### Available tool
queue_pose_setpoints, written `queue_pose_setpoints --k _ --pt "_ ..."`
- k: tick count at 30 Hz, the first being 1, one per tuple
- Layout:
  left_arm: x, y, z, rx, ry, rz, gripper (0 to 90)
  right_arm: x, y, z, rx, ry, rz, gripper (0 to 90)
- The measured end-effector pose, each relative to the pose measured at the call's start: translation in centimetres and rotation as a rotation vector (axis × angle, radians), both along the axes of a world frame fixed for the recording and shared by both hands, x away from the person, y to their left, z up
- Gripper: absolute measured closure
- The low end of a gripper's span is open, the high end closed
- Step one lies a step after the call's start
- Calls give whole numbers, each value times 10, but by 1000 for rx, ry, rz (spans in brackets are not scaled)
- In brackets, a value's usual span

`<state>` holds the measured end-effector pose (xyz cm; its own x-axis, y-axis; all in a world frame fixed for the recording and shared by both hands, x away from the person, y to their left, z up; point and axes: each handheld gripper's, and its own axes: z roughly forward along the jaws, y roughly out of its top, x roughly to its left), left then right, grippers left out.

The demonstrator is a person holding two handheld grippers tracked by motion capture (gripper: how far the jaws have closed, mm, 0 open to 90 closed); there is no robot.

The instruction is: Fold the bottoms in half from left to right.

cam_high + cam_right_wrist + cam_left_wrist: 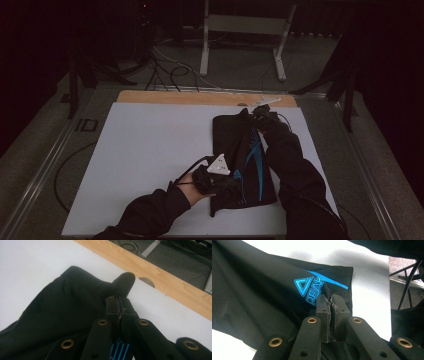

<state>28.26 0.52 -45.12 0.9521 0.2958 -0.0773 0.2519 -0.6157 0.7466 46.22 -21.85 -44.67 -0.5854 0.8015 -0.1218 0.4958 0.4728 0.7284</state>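
Black fabric shorts with blue print point(243, 155): your left gripper point(331, 305) and right gripper point(119, 305) both pinch cloth, seemingly opposite edges.

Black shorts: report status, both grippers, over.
Left gripper shut on black shorts, near hem by the blue logo. Right gripper shut on the far edge. Shorts flat on white board. Nothing in the way.

High view looks forward and down over the surface point(150, 150); both gripper views sit close above the black garment point(235, 140), which all three share.
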Motion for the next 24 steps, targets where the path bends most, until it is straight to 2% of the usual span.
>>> queue_pose_setpoints --k 11,24 --pt "2 -10 -14 5 18 -4 857 1 -3 -14 -25 3 -13 882" --pt "9 -18 -28 25 35 7 857 11 -7 -34 -60 24 -43 881"
